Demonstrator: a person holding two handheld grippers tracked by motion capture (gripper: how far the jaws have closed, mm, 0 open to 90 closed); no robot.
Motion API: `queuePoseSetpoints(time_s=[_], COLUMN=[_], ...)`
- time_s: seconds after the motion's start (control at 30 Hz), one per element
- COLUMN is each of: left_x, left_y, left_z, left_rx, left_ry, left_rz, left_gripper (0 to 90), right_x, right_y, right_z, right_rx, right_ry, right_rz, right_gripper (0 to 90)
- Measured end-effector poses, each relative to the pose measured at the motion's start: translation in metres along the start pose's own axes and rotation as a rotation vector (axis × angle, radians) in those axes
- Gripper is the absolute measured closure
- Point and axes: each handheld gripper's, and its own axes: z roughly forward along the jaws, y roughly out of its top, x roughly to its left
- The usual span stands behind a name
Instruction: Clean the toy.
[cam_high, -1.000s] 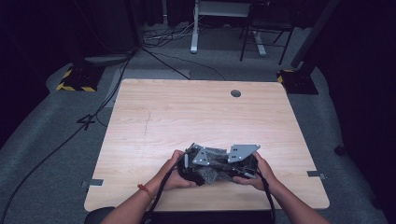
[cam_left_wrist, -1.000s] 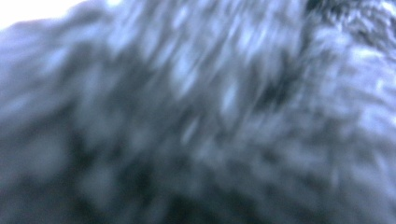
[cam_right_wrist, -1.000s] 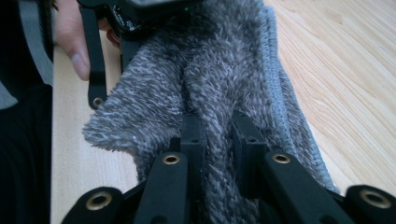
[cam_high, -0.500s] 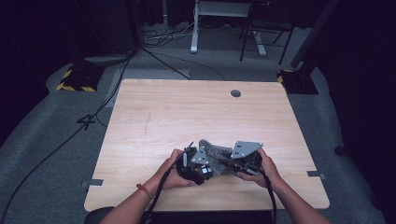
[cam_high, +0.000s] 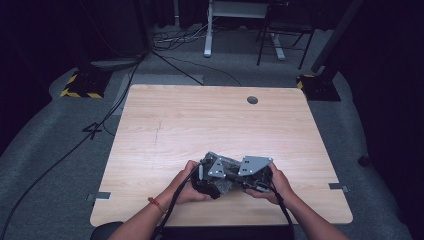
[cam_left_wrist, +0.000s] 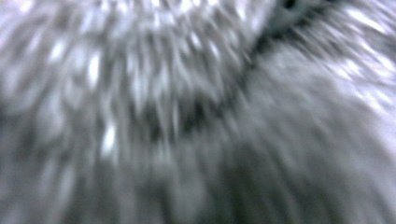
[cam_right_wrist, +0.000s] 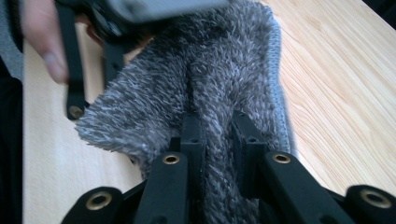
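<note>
A grey fluffy cloth (cam_right_wrist: 219, 60) is bunched between my two grippers near the table's front edge. In the right gripper view, my right gripper (cam_right_wrist: 217, 126) is shut on a raised fold of this cloth, pile showing on both sides of the jaws. My left gripper (cam_right_wrist: 93, 70) is at the cloth's far end, a hand beside it; how its jaws stand is unclear. The left gripper view is a close blur of the cloth's pile (cam_left_wrist: 196, 116). In the high view, the left gripper (cam_high: 212, 177) and right gripper (cam_high: 250, 175) sit close together with the cloth (cam_high: 226, 186) under them.
The light wooden table (cam_high: 210, 125) has a round cable hole (cam_high: 252, 100) at the back. Its front edge lies just below the hands. Grey carpet, cables and stand legs surround the table.
The two grippers have drawn a little closer together over the cloth, and the left one has tilted. Both hands stay near the front edge.
</note>
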Motion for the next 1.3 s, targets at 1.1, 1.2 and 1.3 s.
queuePoseSetpoints(time_s=[1.1,1.2,1.3], left_x=[-0.003,-0.001,-0.001], left_y=[0.001,0.000,0.001], left_z=[-0.013,-0.015,-0.012], left_rx=[-0.027,-0.033,-0.027], left_ry=[0.011,0.007,0.007], left_rz=[0.006,-0.009,-0.002], left_gripper=[33.9,33.9,33.9], right_x=[-0.012,-0.011,-0.003], right_y=[-0.016,-0.018,-0.013], right_z=[-0.011,-0.014,-0.016], right_rx=[0.039,0.031,0.001], right_ry=[-0.057,-0.050,-0.032], right_rz=[0.036,0.033,0.001], right_gripper=[77.2,77.1,77.2])
